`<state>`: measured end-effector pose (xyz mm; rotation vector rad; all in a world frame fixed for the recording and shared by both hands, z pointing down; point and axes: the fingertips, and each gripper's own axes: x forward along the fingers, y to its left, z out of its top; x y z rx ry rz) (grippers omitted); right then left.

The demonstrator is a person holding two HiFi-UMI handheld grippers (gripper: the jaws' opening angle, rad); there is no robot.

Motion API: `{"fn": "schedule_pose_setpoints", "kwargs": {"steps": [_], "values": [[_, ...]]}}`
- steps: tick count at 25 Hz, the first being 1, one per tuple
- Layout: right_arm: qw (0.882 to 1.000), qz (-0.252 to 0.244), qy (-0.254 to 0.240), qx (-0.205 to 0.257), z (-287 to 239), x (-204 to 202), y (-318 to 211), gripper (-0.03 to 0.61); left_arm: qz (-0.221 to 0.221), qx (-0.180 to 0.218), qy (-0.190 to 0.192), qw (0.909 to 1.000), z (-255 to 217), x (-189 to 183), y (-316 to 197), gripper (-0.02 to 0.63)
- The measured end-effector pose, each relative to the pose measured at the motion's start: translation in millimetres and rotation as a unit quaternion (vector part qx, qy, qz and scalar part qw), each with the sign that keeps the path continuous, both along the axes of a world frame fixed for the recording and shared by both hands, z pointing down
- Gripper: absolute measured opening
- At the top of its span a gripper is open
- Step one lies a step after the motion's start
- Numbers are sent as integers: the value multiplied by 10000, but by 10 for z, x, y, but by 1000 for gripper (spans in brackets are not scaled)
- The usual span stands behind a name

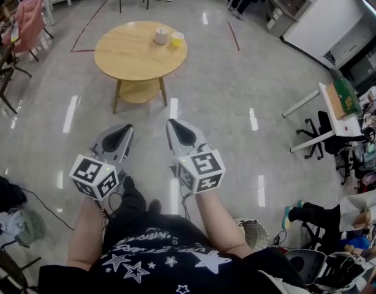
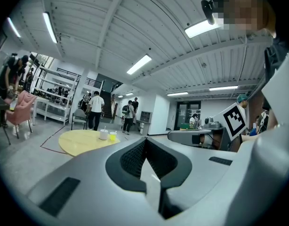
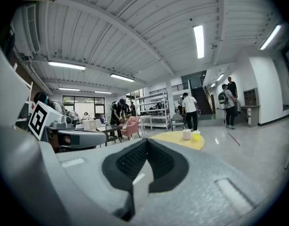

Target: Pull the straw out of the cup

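Note:
A white cup (image 1: 160,37) and a small yellow cup (image 1: 177,38) stand on the far side of a round wooden table (image 1: 130,57), a few steps ahead of me. In the left gripper view a thin straw (image 2: 105,127) rises from the white cup (image 2: 103,134). My left gripper (image 1: 127,128) and right gripper (image 1: 170,124) are held side by side in front of my body, far short of the table. Both point toward it and are shut on nothing. In the right gripper view the cups (image 3: 187,134) look small and distant.
The table has a lower shelf (image 1: 139,90) and stands on a shiny grey floor. A pink chair (image 1: 26,17) and dark desk are at the left, office chairs (image 1: 323,136) and a seated person's legs (image 1: 310,216) at the right. People stand at the far end.

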<state>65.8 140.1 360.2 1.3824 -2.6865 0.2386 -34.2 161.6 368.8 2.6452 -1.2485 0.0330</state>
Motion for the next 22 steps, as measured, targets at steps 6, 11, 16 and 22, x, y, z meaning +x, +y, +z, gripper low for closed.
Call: {"fn": "schedule_pose_setpoints", "kwargs": {"steps": [6, 11, 16, 22], "values": [[9999, -22, -140, -26, -19, -53, 103, 0, -49, -5, -9, 10000, -16, -56, 122, 6], [10000, -39, -34, -37, 17, -186, 141, 0, 14, -36, -78, 10000, 22, -158, 165, 6], [9999, 38, -69, -102, 107, -252, 7, 0, 100, -87, -18, 9999, 145, -224, -7, 6], [9993, 300, -82, -207, 220, -201, -441, 0, 264, -115, -47, 9996, 237, -234, -500, 6]]}}
